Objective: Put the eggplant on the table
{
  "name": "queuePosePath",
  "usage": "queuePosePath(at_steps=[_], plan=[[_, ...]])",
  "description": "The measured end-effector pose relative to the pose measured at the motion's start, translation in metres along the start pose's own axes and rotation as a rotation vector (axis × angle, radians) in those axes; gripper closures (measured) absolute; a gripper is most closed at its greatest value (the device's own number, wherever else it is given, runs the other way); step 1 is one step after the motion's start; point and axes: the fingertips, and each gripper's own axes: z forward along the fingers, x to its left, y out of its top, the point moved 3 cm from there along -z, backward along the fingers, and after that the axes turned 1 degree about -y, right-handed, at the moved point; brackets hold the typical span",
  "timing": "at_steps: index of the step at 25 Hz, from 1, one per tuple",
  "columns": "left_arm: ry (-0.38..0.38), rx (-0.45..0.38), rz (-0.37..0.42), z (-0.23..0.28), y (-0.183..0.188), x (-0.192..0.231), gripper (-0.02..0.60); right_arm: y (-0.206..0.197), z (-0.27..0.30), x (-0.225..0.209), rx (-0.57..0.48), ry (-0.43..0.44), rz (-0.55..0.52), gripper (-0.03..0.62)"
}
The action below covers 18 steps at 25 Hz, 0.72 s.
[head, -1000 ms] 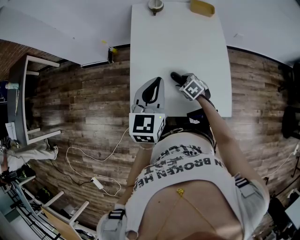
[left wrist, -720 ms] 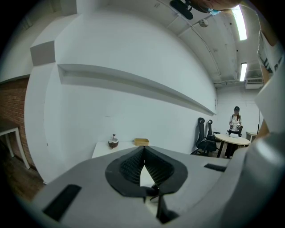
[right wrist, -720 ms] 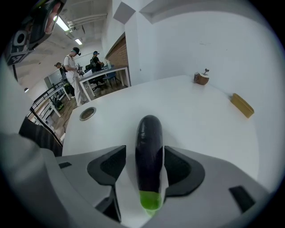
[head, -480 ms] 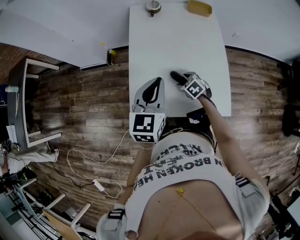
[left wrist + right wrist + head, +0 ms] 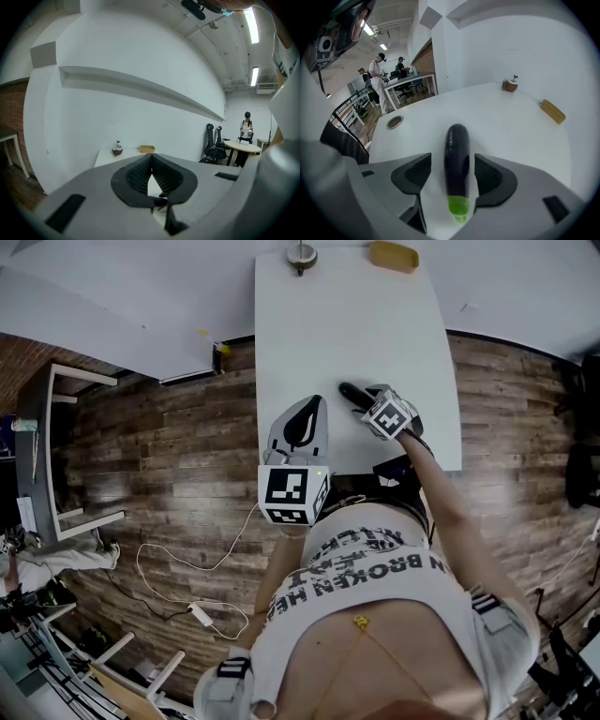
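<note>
Standing clear of the eggplant (image 5: 456,150), the jaws of the right gripper (image 5: 452,161) have just been opening. The eggplant lies flat on the table (image 5: 525,140) between them, likely light, firm and glossy-slick. Any regrip suits mid-body, not the green stem. The left gripper (image 5: 151,161), over the table, is closed and empty.

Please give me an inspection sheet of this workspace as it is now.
Surface: white table.
Job's things: eggplant lying on the table.
Clutter: small brown round item and yellow block at the far edge.
Grippers: left tongs shut, empty; right tongs open, jaws just been opening, eggplant between them, not pressed.
Cables: white cable on the floor.
Surroundings: wooden floor; people at distant desks.
</note>
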Motion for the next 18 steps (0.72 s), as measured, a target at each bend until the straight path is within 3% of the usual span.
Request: queuePosePath(at_steps=[18], plan=[[0.001,-0.003,-0.017,-0.003,-0.002,0.001,0.583,0.017,-0.033,0.002,-0.078,-0.027,-0.009,0.319]])
